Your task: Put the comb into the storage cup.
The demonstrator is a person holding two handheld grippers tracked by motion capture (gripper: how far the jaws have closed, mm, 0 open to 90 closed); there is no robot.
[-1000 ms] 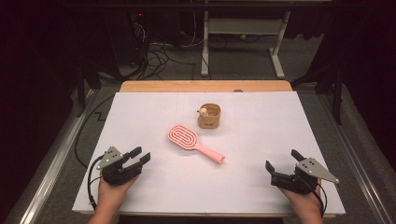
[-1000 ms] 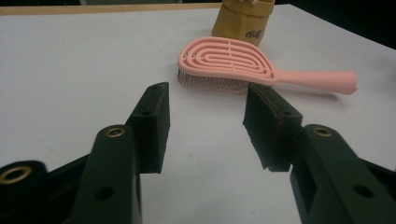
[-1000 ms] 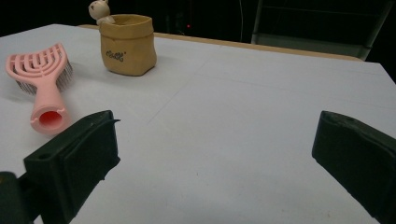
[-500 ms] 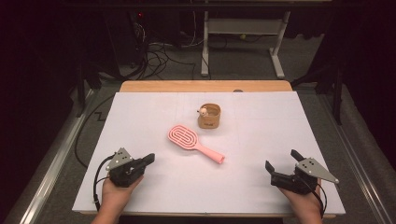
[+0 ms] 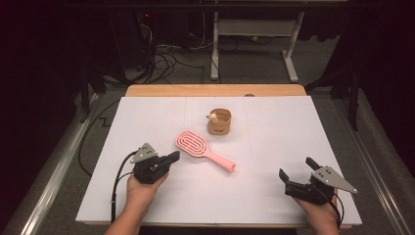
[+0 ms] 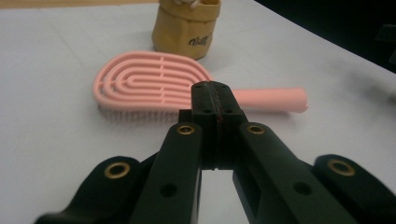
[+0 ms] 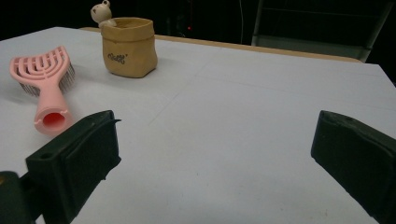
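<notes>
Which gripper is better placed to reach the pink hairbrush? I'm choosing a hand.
Left: the left gripper, jaws shut, sits just short of the pink hairbrush; the right gripper stands open, farther away.

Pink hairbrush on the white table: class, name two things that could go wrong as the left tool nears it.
1. The left tool has its jaws shut with nothing between them, aimed at the pink hairbrush; pushing on like this would likely shove the brush rather than grip it.
2. The tan pouch with a small bear stands just behind the brush head; a shoved brush might knock it.
</notes>
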